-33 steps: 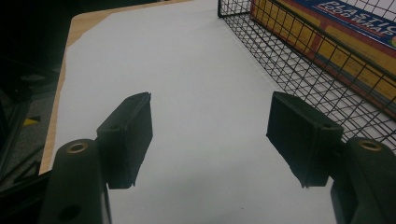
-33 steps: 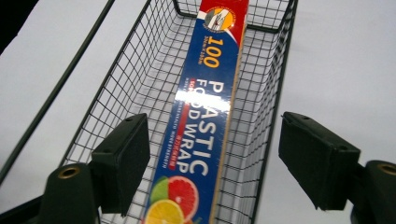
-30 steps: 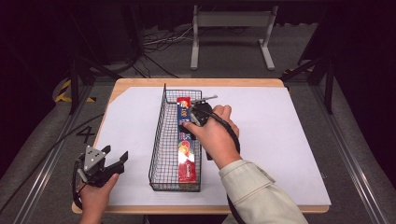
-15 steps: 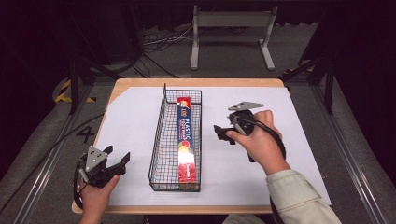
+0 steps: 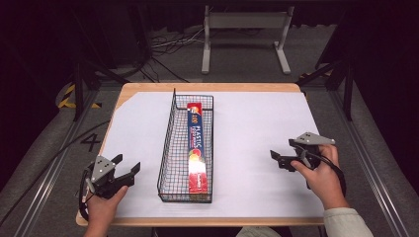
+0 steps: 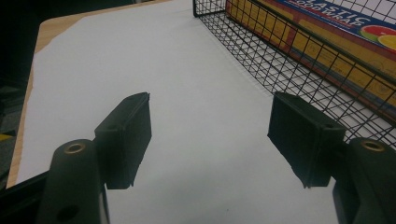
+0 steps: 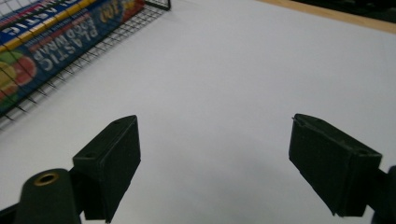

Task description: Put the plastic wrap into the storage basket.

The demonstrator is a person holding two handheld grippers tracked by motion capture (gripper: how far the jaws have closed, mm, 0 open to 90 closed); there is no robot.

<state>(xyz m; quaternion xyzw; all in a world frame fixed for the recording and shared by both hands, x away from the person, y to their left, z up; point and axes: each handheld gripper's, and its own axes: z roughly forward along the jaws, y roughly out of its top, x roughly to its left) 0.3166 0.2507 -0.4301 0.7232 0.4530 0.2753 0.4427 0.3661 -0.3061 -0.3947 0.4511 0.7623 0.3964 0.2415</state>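
A long box of plastic food wrap (image 5: 196, 148) lies lengthwise in a narrow black wire basket (image 5: 168, 143) at the table's middle. My left gripper (image 5: 127, 164) rests near the front left corner, open and empty, with its jaws toward the basket. In the left gripper view the left gripper (image 6: 210, 100) faces the basket's wall (image 6: 261, 60) and the box (image 6: 327, 37) behind it. My right gripper (image 5: 274, 159) sits low over the white sheet to the right of the basket, open. Its jaws have just been opening, with nothing between them. The right gripper (image 7: 212, 121) looks over bare sheet, with the box (image 7: 56, 37) at upper left.
A white sheet (image 5: 257, 128) covers the wooden table (image 5: 207, 87), whose edge shows at the back and front. Beyond the table stand a grey metal frame (image 5: 244, 29) and floor cables (image 5: 168, 44). Dark rails run along both sides.
My right hand has drawn away from above the basket, moving right and toward the front of the table, and has come lower. The left hand has stayed put.
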